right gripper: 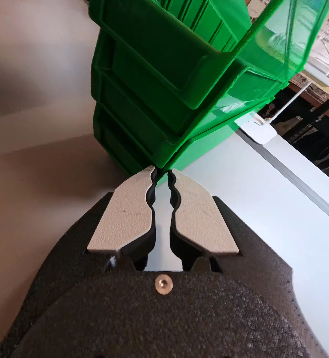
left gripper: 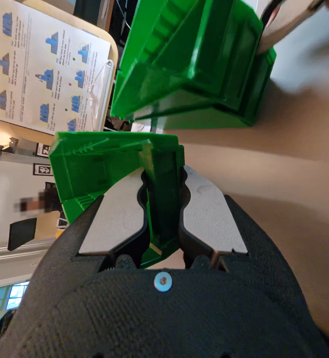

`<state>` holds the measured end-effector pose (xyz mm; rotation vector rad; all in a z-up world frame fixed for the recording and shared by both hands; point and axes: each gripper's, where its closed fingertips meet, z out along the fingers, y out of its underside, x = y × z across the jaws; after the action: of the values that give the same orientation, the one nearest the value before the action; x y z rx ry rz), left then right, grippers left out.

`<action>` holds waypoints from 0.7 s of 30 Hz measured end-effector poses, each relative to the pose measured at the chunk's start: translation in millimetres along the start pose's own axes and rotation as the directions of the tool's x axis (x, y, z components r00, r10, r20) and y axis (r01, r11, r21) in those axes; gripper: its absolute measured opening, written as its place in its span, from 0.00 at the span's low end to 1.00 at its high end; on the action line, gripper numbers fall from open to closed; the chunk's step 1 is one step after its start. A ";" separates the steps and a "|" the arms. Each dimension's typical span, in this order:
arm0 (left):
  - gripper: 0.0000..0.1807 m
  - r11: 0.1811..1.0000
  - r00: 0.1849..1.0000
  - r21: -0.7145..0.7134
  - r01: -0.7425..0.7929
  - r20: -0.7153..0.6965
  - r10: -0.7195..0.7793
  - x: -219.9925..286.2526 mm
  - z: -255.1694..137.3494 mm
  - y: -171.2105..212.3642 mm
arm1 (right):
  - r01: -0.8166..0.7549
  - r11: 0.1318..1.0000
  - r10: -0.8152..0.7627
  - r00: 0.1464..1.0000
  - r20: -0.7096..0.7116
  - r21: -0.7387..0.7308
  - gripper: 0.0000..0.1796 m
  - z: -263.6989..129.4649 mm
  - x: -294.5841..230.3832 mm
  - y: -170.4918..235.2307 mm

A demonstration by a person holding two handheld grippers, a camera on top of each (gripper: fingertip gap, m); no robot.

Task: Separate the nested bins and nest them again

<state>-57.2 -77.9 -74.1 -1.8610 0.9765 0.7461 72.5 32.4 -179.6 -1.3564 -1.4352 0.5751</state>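
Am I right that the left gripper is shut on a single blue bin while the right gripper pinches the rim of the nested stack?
Not quite: the bin is green, not blue. The left wrist view shows the left gripper shut on a single green bin. The rest holds: the right gripper pinches the rim of the nested stack.

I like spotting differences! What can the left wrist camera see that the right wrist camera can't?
Only the left wrist view shows the left gripper shut on a single green plastic bin, plus a white instruction sheet with blue drawings. Only the right wrist view shows the right gripper pinching a corner of the stack. Both show the stack of nested green plastic bins.
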 end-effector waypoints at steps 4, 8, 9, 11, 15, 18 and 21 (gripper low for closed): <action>0.17 0.999 1.000 0.036 -0.010 -0.019 0.011 -29.5 -8.4 -27.6 | 0.000 1.000 0.000 1.000 -0.007 -0.008 0.06 15.2 -7.5 -9.0; 0.17 0.998 0.997 0.067 -0.001 -0.081 0.006 -60.6 -13.6 -59.7 | -0.023 1.000 0.023 0.999 0.037 -0.014 0.10 22.3 -16.7 -15.5; 0.17 0.998 0.995 0.070 -0.002 -0.097 0.009 -65.7 -13.7 -67.5 | -0.045 0.999 0.046 0.997 0.061 -0.008 0.17 19.8 -19.6 -18.3; 0.17 0.998 0.991 0.063 -0.026 -0.127 0.034 -71.8 -11.7 -80.6 | -0.086 0.996 0.085 0.994 0.073 0.010 0.29 9.5 -20.6 -25.0; 0.17 0.995 0.982 0.026 -0.091 -0.166 0.094 -72.9 -0.7 -99.1 | -0.155 0.984 0.153 0.988 0.033 0.083 0.38 -23.5 -14.8 -38.9; 0.17 0.991 0.973 -0.006 -0.135 -0.192 0.131 -66.7 11.0 -107.7 | -0.203 0.971 0.202 0.979 0.020 0.126 0.42 -51.5 -15.3 -46.7; 0.18 0.984 0.963 -0.039 -0.172 -0.217 0.160 -57.1 23.1 -112.5 | -0.246 0.958 0.245 0.969 0.022 0.149 0.44 -81.2 -16.5 -52.1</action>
<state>7.3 -4.5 9.0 -1.9557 1.2730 0.6882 119.4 -19.8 -111.4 -1.4216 -1.2069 0.8309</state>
